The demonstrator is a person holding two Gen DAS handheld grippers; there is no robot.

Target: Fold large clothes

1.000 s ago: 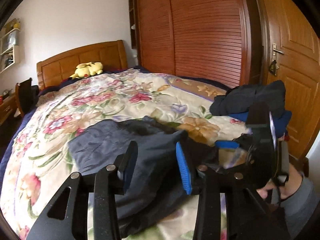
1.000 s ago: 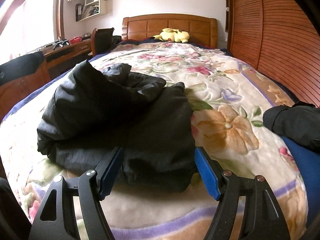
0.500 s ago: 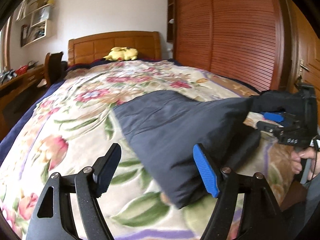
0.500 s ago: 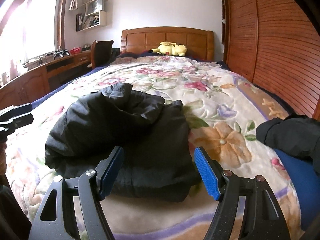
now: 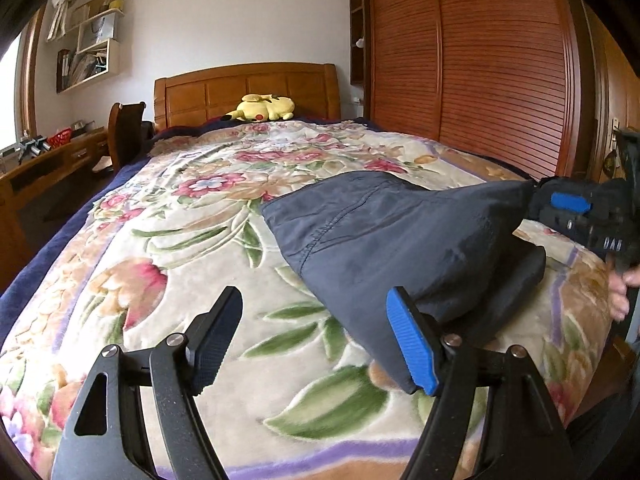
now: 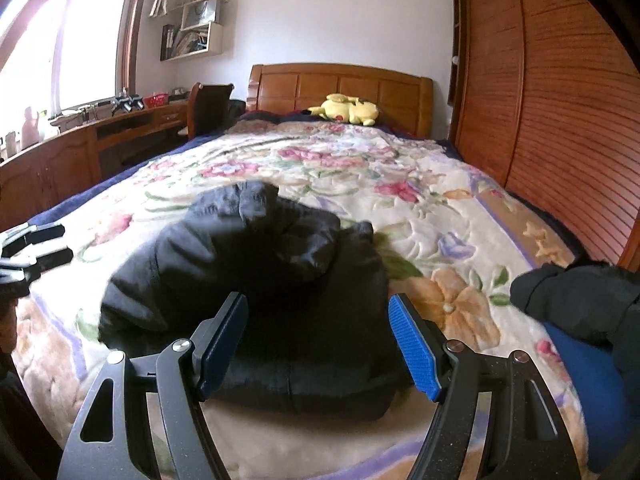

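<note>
The dark jacket lies bunched near the foot edge of the bed, toward its right side, on the flowered blanket. It looks partly folded: one layer is doubled over and puffed up, and the hem faces the foot edge. I judge this a pause between folds, with neither tool holding cloth.

The right gripper hovers just above the jacket's near edge, jaws spread wide and empty; whether the pads brush the cloth I cannot tell. The left gripper is over bare blanket beside the jacket's left side, jaws equally wide, nothing in them.

Next, each gripper probably needs to close on a corner or edge of the jacket, then carry it across to flatten the bulge.

A second pile of clothes sits at the bed's right corner.
</note>
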